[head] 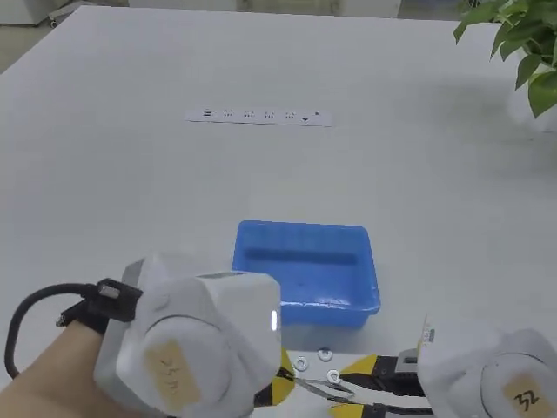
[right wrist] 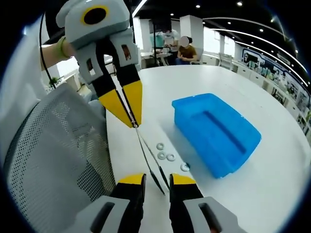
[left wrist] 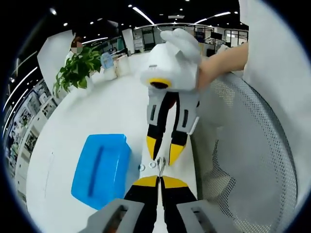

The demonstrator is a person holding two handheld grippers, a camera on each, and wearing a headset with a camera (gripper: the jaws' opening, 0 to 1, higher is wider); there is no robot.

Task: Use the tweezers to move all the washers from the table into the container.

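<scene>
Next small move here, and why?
Probably shut the right gripper on the tweezers: their legs lie between its open jaws, while the left gripper pinches the far end. Four washers wait on the table by the container.

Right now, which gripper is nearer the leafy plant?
Right. The right gripper sits low right, below the plant in the far right corner; the left gripper sits further left, beyond the tweezers.

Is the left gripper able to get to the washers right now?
Probably yes. The washers lie loose on the table right beside the left gripper, whose shut jaws hold the tweezers. Nothing stands between them; the container sits farther off.
</scene>
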